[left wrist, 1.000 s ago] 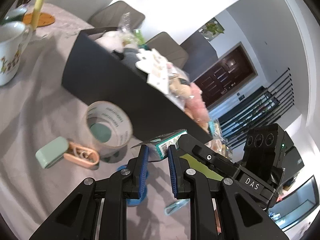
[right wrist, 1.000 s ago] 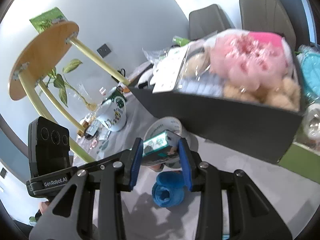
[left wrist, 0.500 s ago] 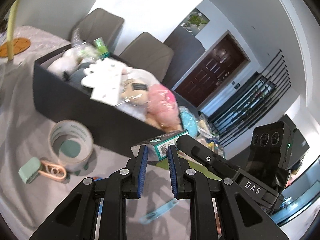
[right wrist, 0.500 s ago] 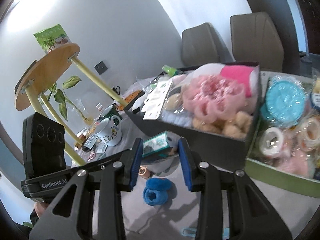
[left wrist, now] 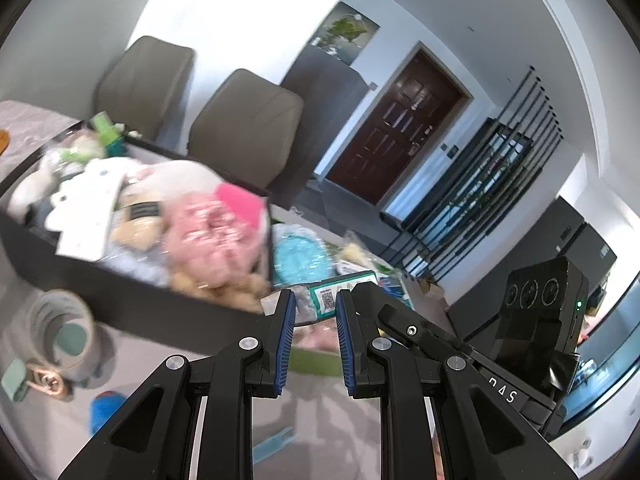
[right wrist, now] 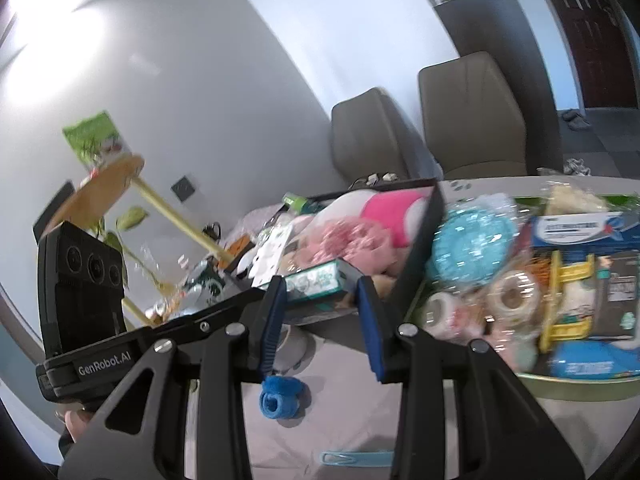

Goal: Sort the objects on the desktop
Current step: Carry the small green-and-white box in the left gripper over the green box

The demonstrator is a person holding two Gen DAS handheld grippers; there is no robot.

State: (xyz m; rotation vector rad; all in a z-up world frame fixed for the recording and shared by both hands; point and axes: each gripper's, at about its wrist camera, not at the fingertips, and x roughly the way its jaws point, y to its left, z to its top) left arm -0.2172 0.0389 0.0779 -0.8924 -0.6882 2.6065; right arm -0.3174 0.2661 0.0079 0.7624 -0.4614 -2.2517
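Both grippers hold one small teal and white box [left wrist: 344, 292], which also shows in the right wrist view [right wrist: 316, 282]. My left gripper [left wrist: 314, 308] is shut on one end and my right gripper [right wrist: 320, 292] on the other. The box hangs in the air above the front wall of the black bin [left wrist: 120, 300], near its right end. The bin [right wrist: 420, 236] is full of plush toys and packets. To its right stands a green tray [right wrist: 580, 380] with tape rolls, packets and boxes.
On the grey cloth lie a clear tape roll [left wrist: 60, 332], a mint clip with a peach ring [left wrist: 28, 376], a blue plush piece [right wrist: 280, 396] and a light blue paper clip [right wrist: 352, 458]. Two grey chairs [right wrist: 476, 116] stand behind the table.
Both grippers have lifted the box together and carried it up and to the right, from low by the tape roll to above the bin's front wall near the green tray.
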